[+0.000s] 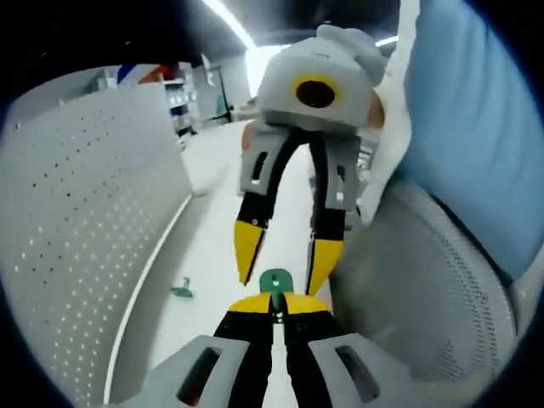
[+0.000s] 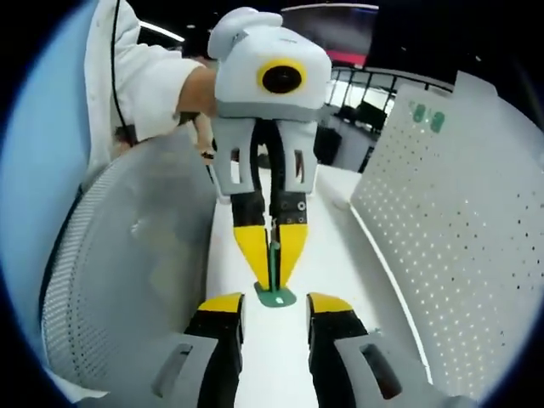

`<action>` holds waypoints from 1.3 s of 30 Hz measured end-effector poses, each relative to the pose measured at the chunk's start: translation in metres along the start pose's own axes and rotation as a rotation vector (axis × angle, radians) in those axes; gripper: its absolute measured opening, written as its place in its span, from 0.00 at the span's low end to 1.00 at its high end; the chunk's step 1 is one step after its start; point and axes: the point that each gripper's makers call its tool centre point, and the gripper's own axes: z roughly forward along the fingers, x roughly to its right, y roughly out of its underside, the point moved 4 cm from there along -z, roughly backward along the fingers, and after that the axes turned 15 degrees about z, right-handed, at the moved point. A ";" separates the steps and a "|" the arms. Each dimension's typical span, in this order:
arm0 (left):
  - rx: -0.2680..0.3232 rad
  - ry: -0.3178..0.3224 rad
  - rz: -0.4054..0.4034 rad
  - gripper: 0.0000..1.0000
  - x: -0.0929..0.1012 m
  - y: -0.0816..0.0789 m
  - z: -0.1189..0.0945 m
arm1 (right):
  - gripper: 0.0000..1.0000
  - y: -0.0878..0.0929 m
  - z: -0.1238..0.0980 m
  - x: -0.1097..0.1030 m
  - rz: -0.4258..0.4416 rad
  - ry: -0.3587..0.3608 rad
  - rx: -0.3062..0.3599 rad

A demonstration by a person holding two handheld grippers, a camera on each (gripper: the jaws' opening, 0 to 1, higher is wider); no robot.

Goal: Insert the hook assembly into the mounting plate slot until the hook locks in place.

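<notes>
Nearest to me, my left gripper (image 1: 274,308) is clenched on the green hook assembly (image 1: 274,280), gripping its upright stem with the flat base plate (image 2: 276,297) pointing at my right gripper (image 2: 274,308), whose jaws stand released on either side of that base without touching it. I judge this a handover or regrip above the white table (image 1: 212,246), so I'd square the right jaws on the base and close firmly before the left lets go. Further off stands the perforated mounting plate (image 2: 459,221) with two green hooks (image 2: 427,115) seated near its top, and a spare green piece (image 1: 182,290) lies on the table near the panel's foot.
</notes>
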 end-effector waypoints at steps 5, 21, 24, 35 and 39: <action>0.029 -0.070 -0.042 0.03 -0.009 0.000 -0.003 | 0.42 0.000 -0.008 0.009 0.042 0.050 0.048; 0.097 -0.312 -0.111 0.03 -0.054 -0.010 -0.020 | 0.68 -0.004 -0.037 0.042 0.159 0.203 0.208; 0.131 -0.404 -0.145 0.03 -0.070 -0.012 -0.029 | 0.73 -0.004 -0.044 0.050 0.193 0.241 0.247; 0.188 -0.713 -0.164 0.03 -0.117 -0.023 -0.055 | 0.77 -0.017 -0.070 0.073 0.253 0.338 0.389; 0.190 -0.868 -0.171 0.03 -0.139 -0.025 -0.073 | 0.78 -0.019 -0.075 0.080 0.252 0.372 0.411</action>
